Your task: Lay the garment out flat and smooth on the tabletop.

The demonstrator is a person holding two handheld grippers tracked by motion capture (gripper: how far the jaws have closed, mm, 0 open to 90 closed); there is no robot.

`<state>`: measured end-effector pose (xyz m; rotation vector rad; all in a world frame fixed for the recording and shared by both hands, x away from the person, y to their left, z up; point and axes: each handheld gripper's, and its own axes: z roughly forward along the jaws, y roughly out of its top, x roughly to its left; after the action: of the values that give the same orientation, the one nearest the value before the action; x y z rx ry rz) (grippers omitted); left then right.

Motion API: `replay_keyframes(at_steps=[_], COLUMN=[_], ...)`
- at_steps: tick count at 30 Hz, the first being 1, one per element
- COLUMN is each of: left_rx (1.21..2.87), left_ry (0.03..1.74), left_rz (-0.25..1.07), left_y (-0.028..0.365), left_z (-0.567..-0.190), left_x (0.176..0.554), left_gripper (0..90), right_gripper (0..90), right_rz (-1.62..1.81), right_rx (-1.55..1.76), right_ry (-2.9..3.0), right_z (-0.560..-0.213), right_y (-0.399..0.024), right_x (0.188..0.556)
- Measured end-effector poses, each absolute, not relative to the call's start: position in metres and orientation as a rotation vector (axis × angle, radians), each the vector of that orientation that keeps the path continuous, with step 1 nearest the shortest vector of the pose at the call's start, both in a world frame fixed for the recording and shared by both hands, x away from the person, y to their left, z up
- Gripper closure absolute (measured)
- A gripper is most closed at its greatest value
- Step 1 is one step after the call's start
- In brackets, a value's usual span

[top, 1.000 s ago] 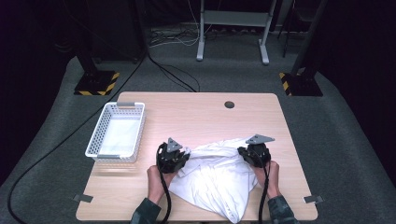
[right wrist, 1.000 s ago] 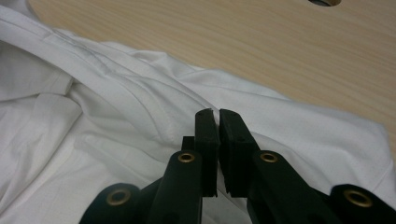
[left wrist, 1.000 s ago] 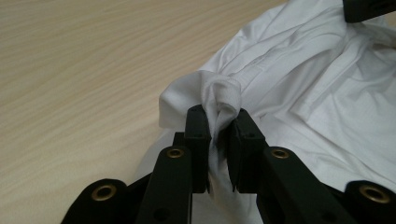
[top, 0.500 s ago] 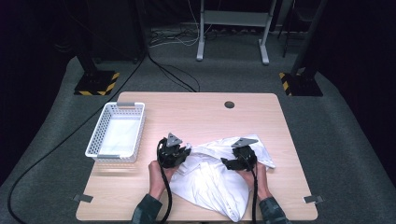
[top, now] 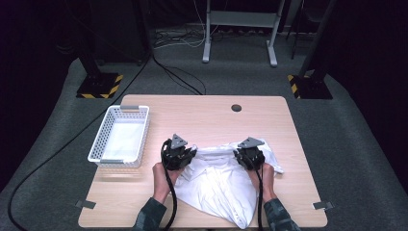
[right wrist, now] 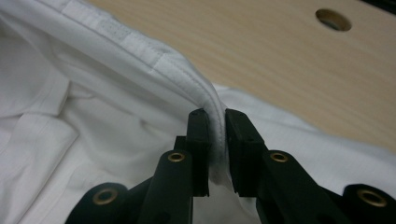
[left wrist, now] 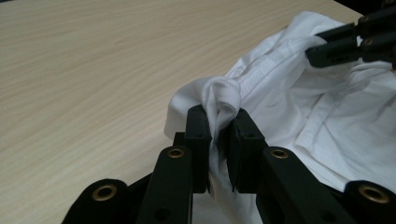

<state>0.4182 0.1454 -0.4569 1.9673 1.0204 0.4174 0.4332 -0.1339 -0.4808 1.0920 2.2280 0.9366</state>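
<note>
I had the crumpled white cotton shirt [top: 219, 180] lying on the near half of the pale wood-grain table [top: 207, 113], its lower tip reaching almost to the near edge. The far half of the tabletop lay bare up to the small round cable hole [top: 235, 108] near the far edge, so there was open room ahead of both hands.

My left gripper [left wrist: 218, 127] was clamped on a bunched fold at the shirt's left edge, the cloth squeezed up between the black jaws. My right gripper [right wrist: 217, 119] had just been closing, and its jaws now pinched a stitched hem of the shirt, which ran up and away from the jaws to the left in the right gripper view. In the high view the left gripper [top: 177, 153] and the right gripper [top: 250, 154] sat near each other at the shirt's far edge, with a ridge of cloth between them.

To the left, near the table's left edge, stood the white plastic lattice basket [top: 97, 144], well apart from the shirt; I could see nothing inside it.
</note>
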Motion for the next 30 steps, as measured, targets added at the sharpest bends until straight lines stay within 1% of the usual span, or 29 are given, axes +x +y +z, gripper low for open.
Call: replay_keyframes(at_steps=[3,6,7,8,9,10,11,12,13,16,18,20,23,26,30], left_rx=[1.99,2.018,2.031,2.045,2.062,2.063,2.056,2.04,2.026,1.996,1.996,2.01,2.048,2.088,2.127], left_ry=[1.038,1.096,1.128,1.166,1.217,1.27,1.303,1.329,1.335,1.3,1.253,1.209,1.146,1.103,1.079], left_rz=[0.448,0.501,0.521,0.521,0.531,0.533,0.509,0.509,0.514,0.543,0.553,0.527,0.503,0.481,0.477], left_y=[0.143,0.139,0.139,0.139,0.139,0.14,0.142,0.144,0.146,0.149,0.147,0.143,0.134,0.122,0.113], left_z=[-0.453,-0.457,-0.46,-0.465,-0.47,-0.475,-0.478,-0.478,-0.477,-0.469,-0.465,-0.465,-0.475,-0.487,-0.5], left_x=[0.433,0.457,0.466,0.476,0.484,0.49,0.494,0.493,0.49,0.468,0.449,0.43,0.405,0.387,0.375], left_gripper=[79.4,79.1,78.6,77.8,74.1,65.2,58.6,50.2,43.2,31.6,28.2,25.9,23.4,20.9,18.5], right_gripper=[80.7,79.6,77.6,71.6,65.0,62.2,58.4,50.7,46.0,39.5,40.6,42.5,44.4,45.0,45.1], right_rz=[0.918,0.898,0.888,0.863,0.822,0.792,0.773,0.771,0.782,0.813,0.843,0.851,0.762,0.744,0.794], right_rx=[1.064,1.035,1.037,1.051,1.085,1.12,1.141,1.154,1.171,1.185,1.186,1.185,1.188,1.24,1.293], right_ry=[2.203,2.183,2.178,2.193,2.206,2.218,2.219,2.2,2.189,2.141,2.141,2.178,2.255,2.282,2.261], right_z=[-0.47,-0.463,-0.463,-0.465,-0.467,-0.469,-0.47,-0.468,-0.465,-0.453,-0.447,-0.45,-0.474,-0.498,-0.508], right_y=[-0.132,-0.125,-0.122,-0.118,-0.114,-0.112,-0.111,-0.111,-0.113,-0.127,-0.139,-0.149,-0.16,-0.173,-0.184], right_x=[0.452,0.479,0.488,0.498,0.507,0.514,0.517,0.515,0.512,0.493,0.476,0.457,0.435,0.423,0.411])
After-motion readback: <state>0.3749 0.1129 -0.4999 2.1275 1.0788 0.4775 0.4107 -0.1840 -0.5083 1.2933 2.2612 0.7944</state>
